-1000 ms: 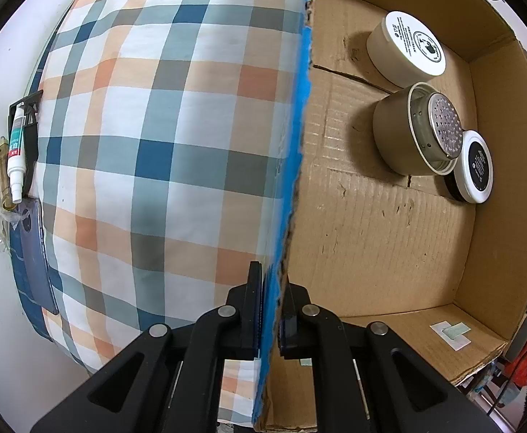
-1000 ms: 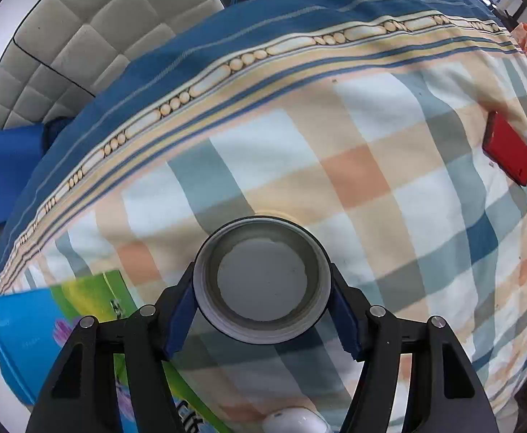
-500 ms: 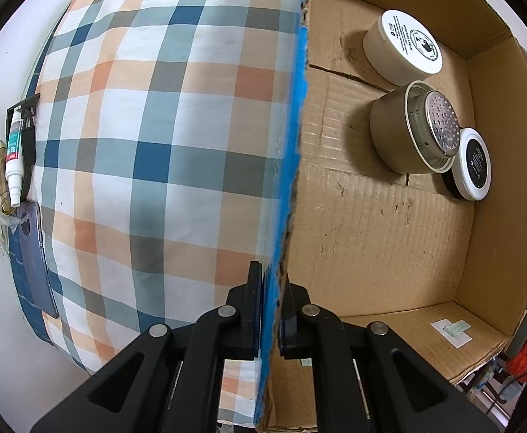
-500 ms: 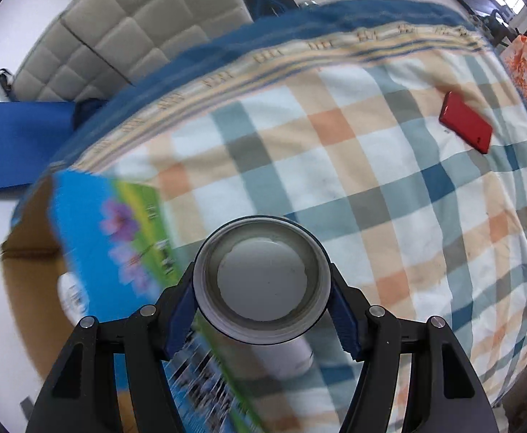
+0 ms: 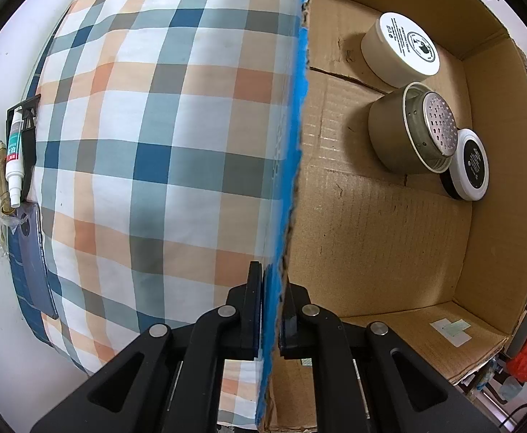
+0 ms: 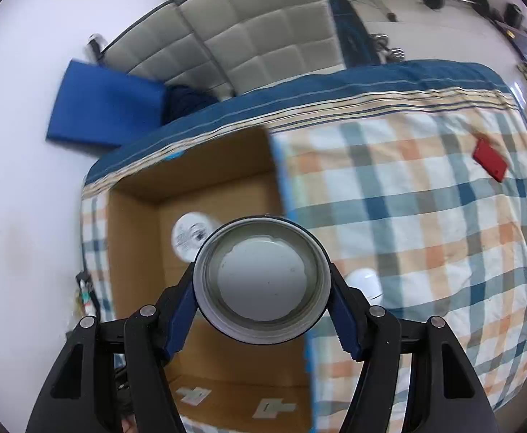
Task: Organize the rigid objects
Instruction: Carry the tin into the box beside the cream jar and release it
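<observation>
Left wrist view: the left gripper [image 5: 270,315] has its jaws clamped on the blue-edged wall of the cardboard box [image 5: 390,238], which sits on the plaid bed [image 5: 162,144] and holds a white jar [image 5: 400,50], a tan canister [image 5: 408,133] and a black-lidded jar [image 5: 467,166]. Right wrist view: the right gripper [image 6: 263,306] grips a round open container [image 6: 261,288] by its sides, above the box's open top.
</observation>
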Demonstrator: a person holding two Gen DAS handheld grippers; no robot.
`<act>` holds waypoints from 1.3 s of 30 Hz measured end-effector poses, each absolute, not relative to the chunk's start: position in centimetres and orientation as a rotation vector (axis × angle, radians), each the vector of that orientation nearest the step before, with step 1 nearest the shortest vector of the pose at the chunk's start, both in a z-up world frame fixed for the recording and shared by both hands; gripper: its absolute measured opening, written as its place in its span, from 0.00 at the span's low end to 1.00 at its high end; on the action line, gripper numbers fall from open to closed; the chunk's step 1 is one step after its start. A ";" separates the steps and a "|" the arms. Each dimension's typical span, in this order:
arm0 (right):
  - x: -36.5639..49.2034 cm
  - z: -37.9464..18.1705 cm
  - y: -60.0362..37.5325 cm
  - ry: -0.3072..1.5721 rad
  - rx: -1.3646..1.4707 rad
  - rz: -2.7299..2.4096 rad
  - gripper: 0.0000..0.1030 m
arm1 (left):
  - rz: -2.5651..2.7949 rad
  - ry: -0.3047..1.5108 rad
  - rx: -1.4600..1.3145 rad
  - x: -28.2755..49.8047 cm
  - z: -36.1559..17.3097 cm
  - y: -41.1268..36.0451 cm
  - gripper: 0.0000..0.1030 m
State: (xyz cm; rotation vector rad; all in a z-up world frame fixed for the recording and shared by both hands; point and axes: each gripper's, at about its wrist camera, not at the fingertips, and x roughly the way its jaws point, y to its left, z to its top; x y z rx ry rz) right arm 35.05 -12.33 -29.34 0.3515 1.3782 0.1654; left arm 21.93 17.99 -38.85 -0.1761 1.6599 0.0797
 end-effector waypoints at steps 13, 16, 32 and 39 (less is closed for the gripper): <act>35.7 -31.8 -6.0 1.426 0.257 0.203 0.66 | 0.082 1.659 -0.177 21.8 -38.7 18.0 0.05; 36.7 -33.3 -5.6 1.446 0.258 0.187 0.66 | 0.083 1.659 -0.179 21.9 -38.7 18.0 0.04; 40.4 -39.7 -2.9 1.525 0.171 0.120 0.66 | 0.088 1.664 -0.187 22.1 -38.9 18.3 0.05; 41.3 -40.8 -2.0 1.549 0.122 0.103 0.67 | 0.090 1.665 -0.189 22.0 -38.9 18.3 0.05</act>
